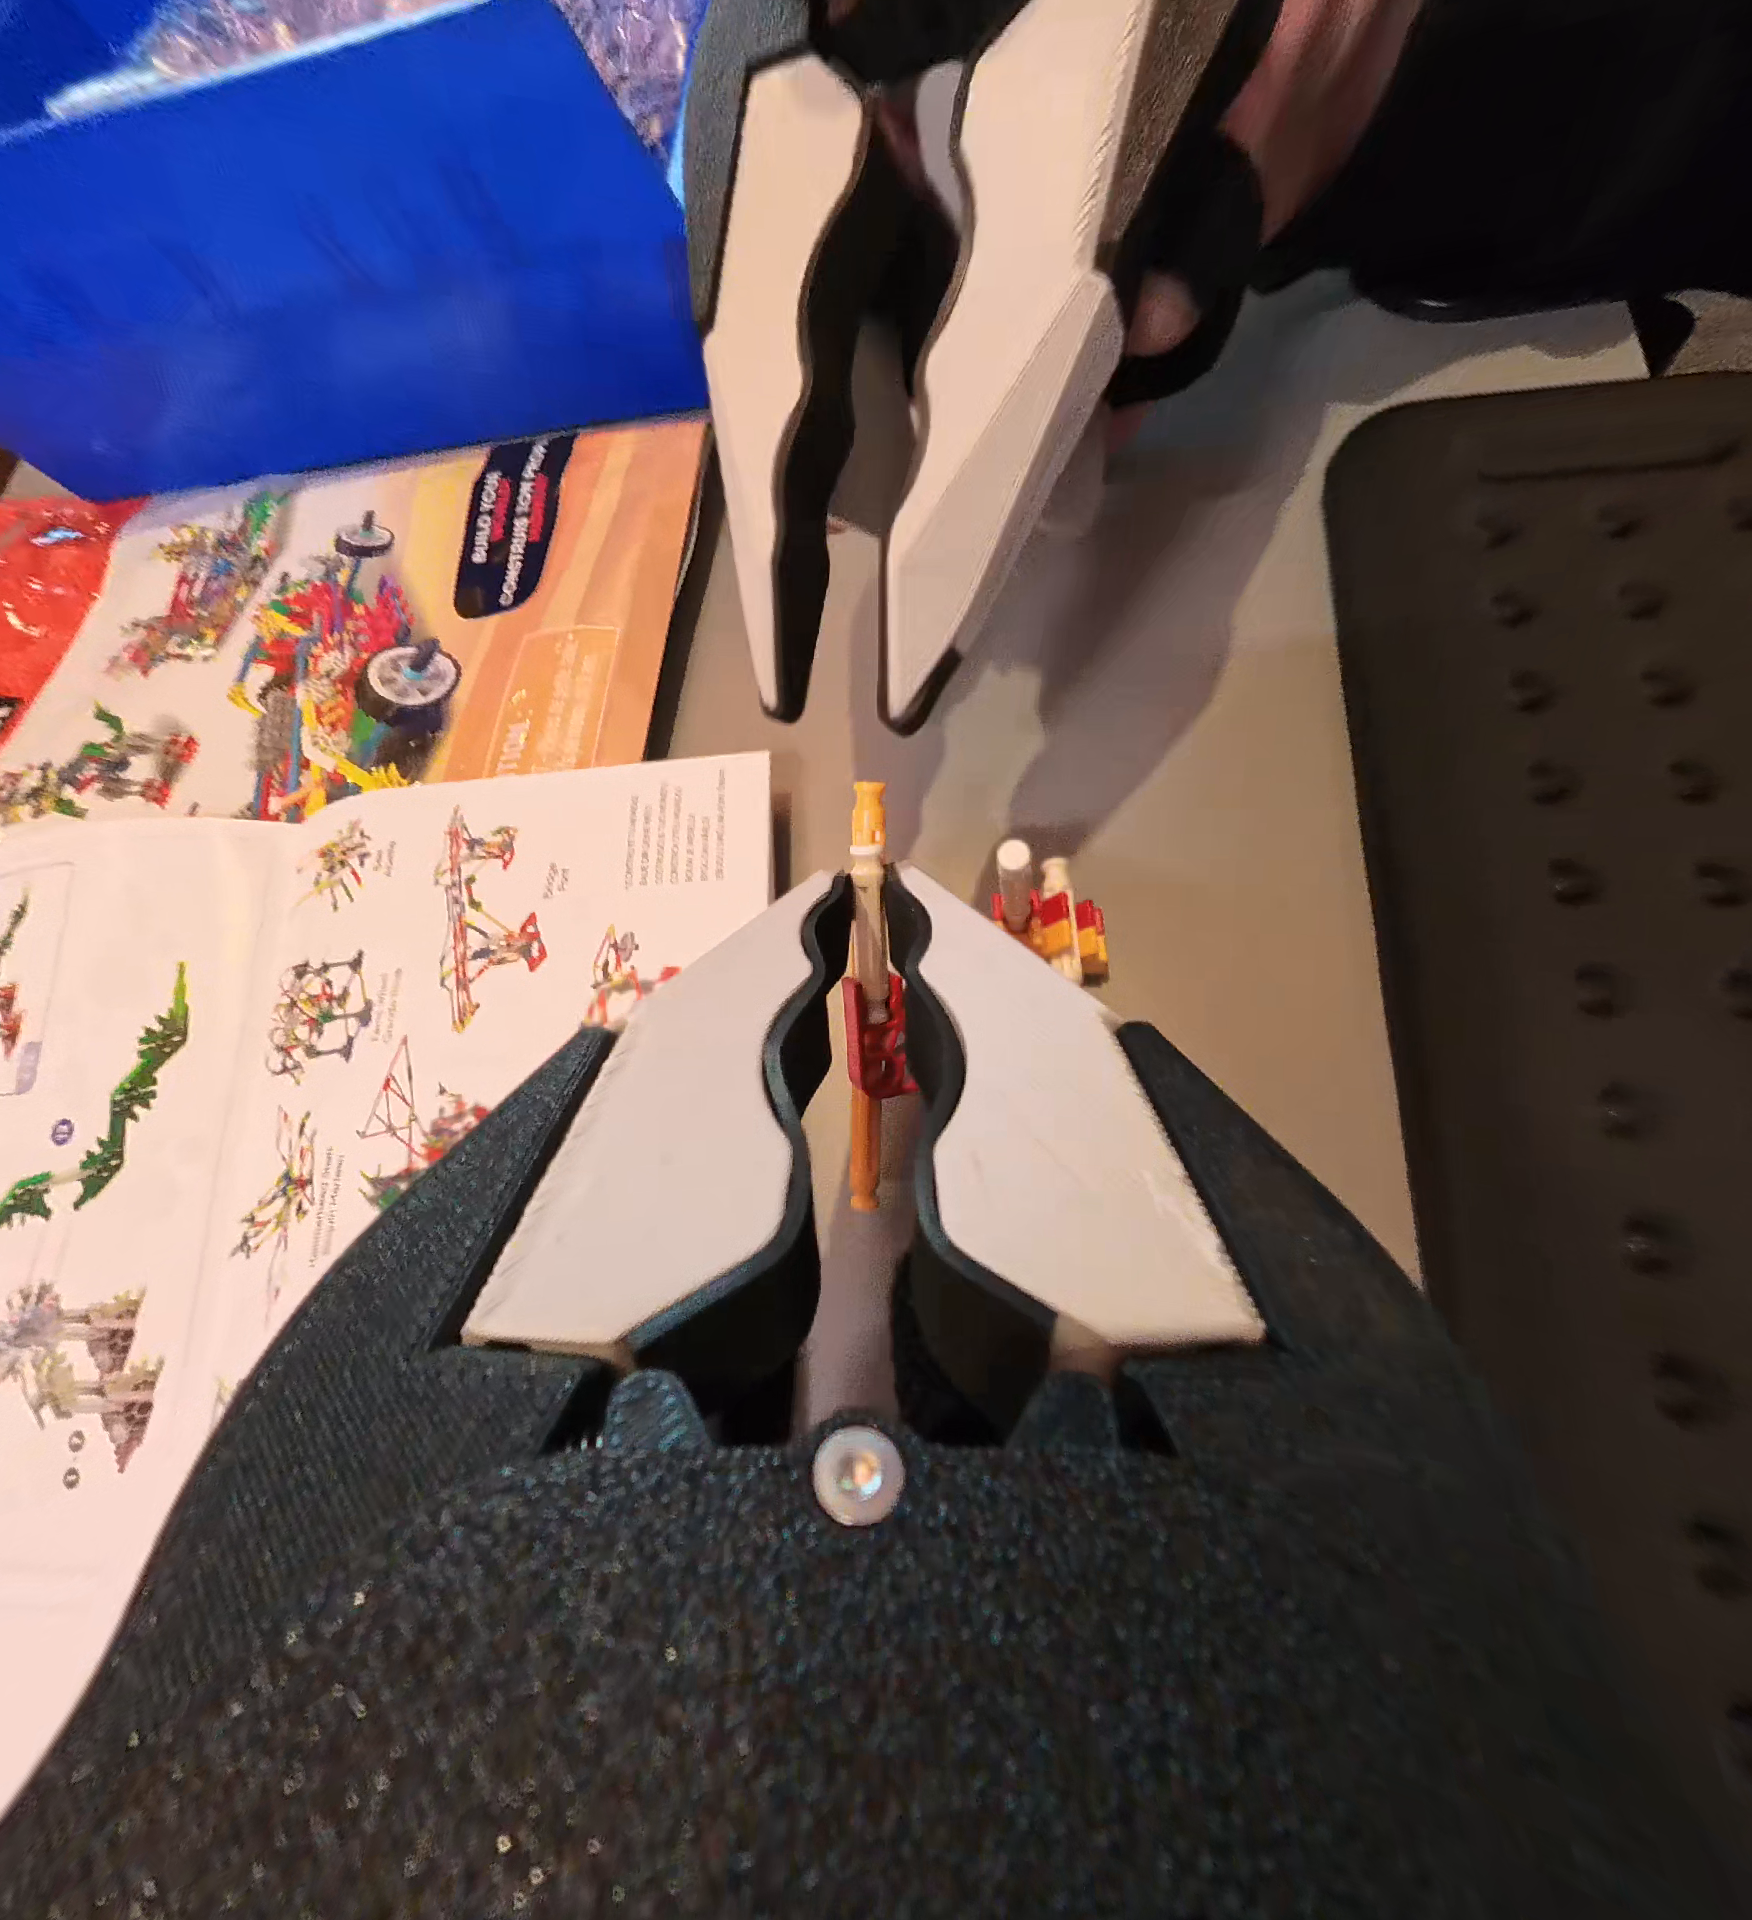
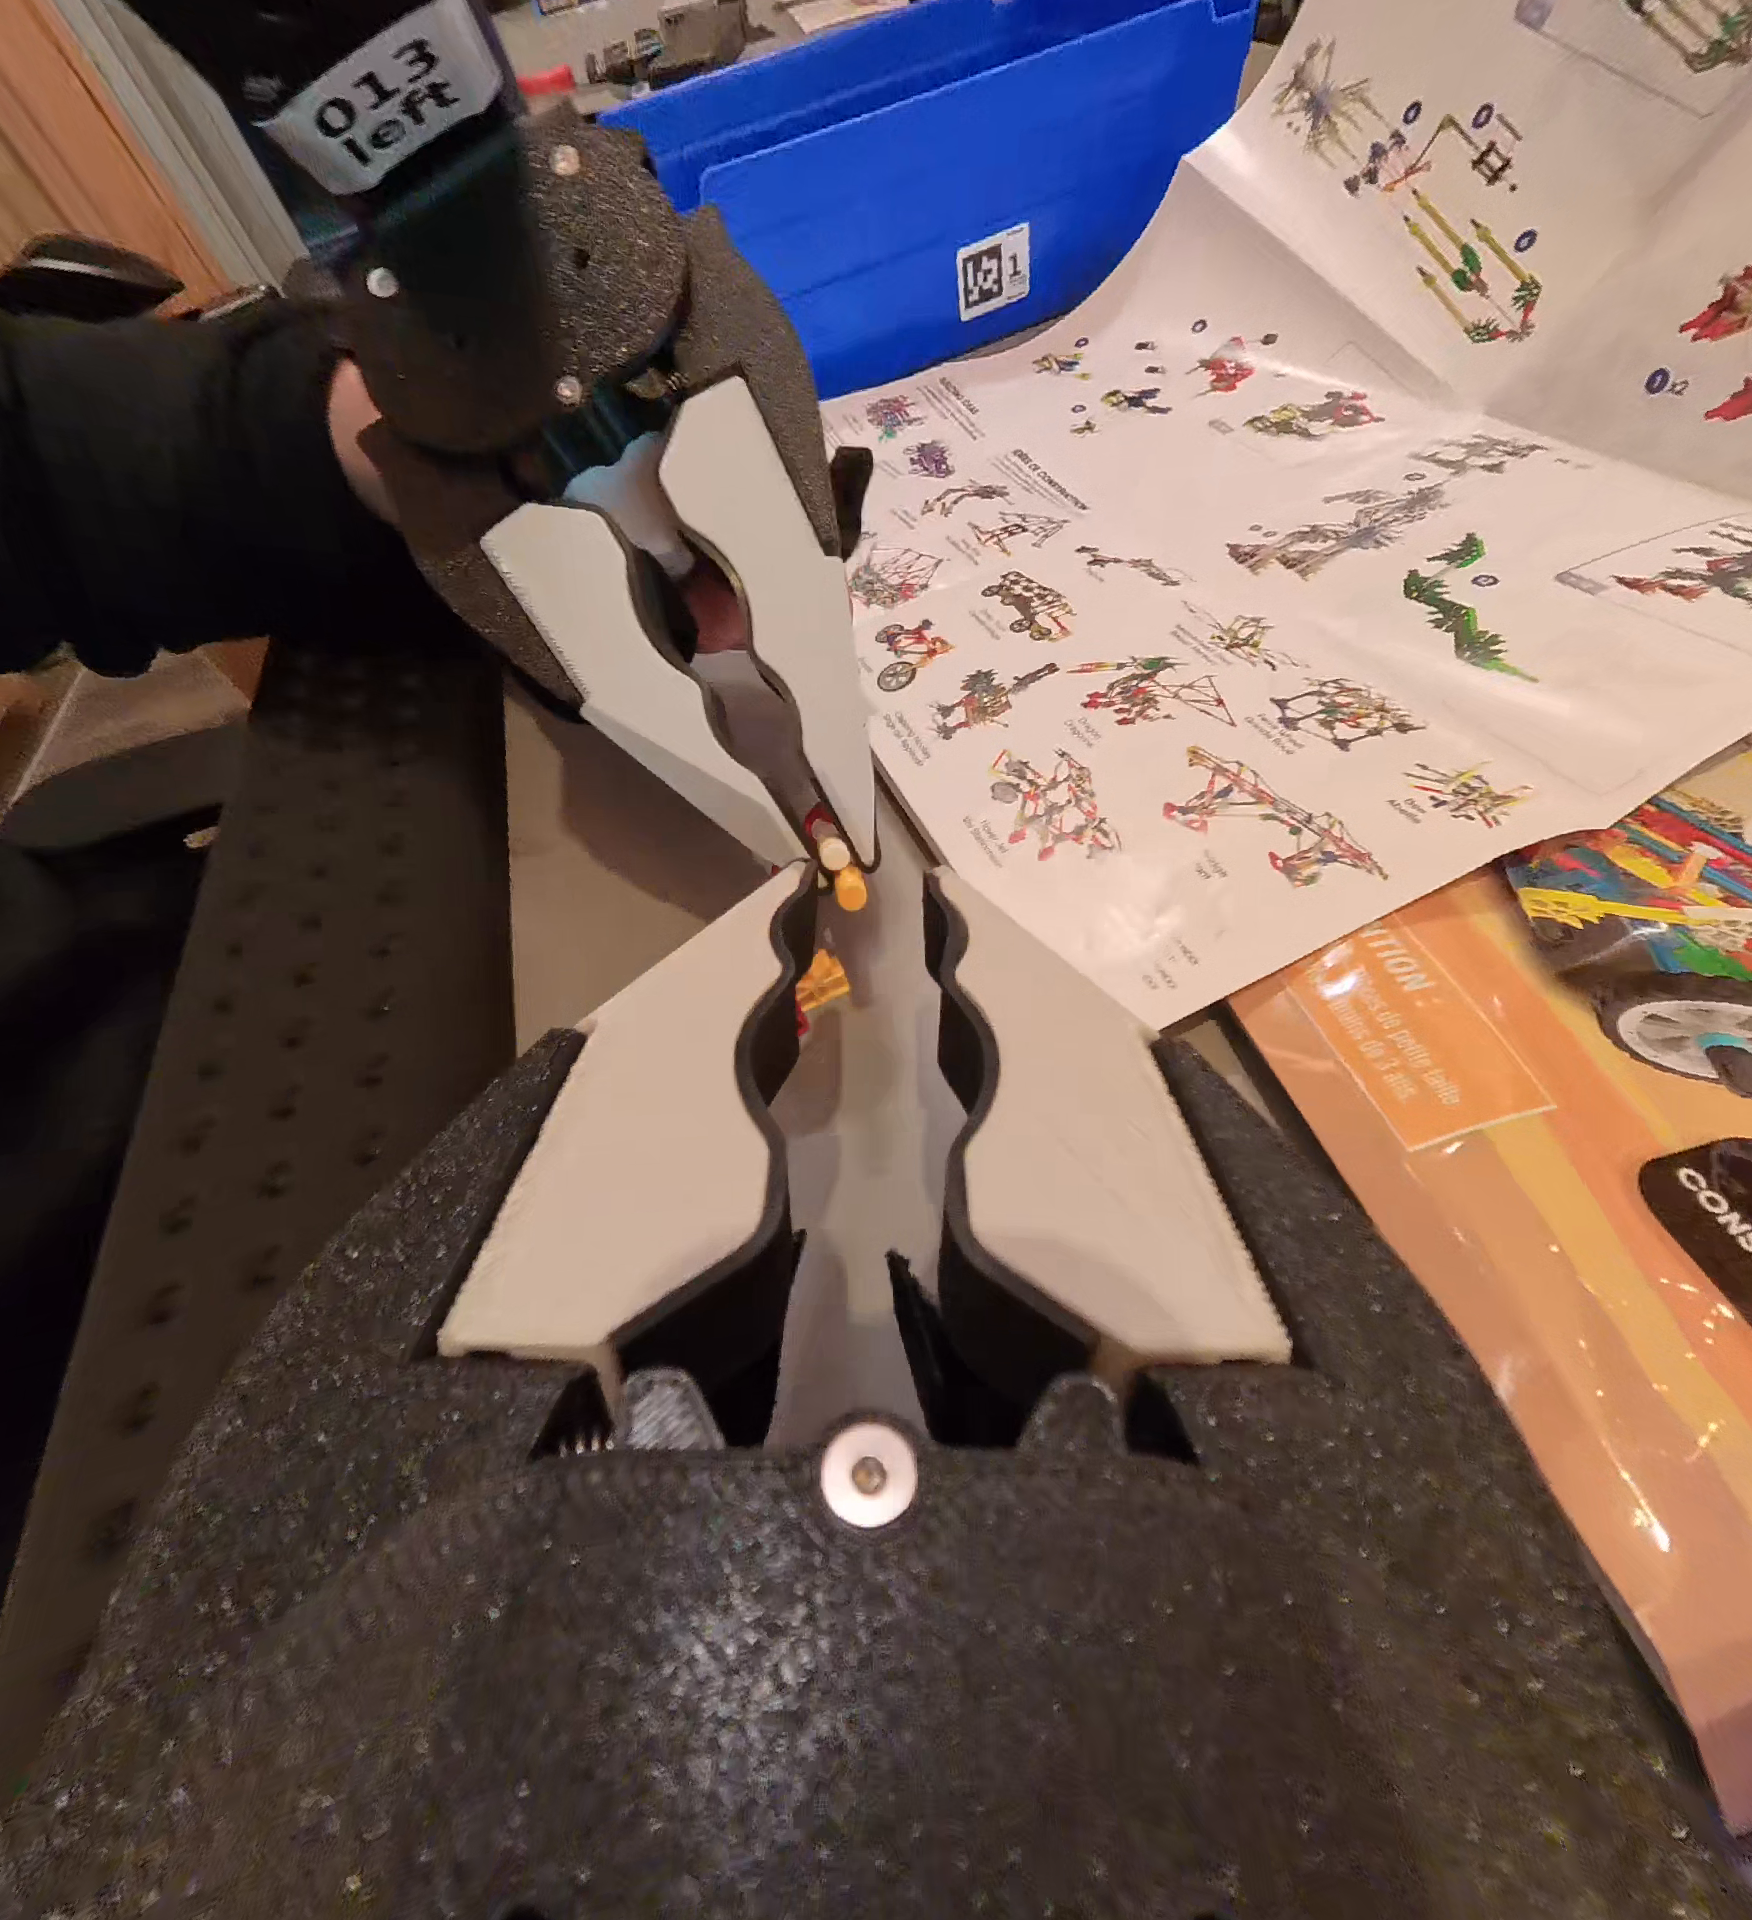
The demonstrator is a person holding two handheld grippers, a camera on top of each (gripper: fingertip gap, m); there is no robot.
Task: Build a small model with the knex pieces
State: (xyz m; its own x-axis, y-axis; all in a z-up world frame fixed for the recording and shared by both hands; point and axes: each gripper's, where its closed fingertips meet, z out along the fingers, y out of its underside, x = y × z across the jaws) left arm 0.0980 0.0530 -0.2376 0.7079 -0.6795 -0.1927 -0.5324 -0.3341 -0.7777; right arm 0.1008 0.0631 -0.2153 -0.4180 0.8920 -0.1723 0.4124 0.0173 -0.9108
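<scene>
Orange-and-red rod piece (image 1: 867, 1023) — clamped in left gripper (image 1: 867, 883), upright

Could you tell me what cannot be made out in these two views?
- The rod assembly: in the left wrist view the left gripper covers its sides; in the right wrist view only its tip shows.
- The small loose build: too small and soft to count parts; in the right wrist view the right gripper finger hides most of it.
- The blue bin: blurred, cut off by the edge, contents unseen.
- The instruction sheet: drawings too small.
</scene>
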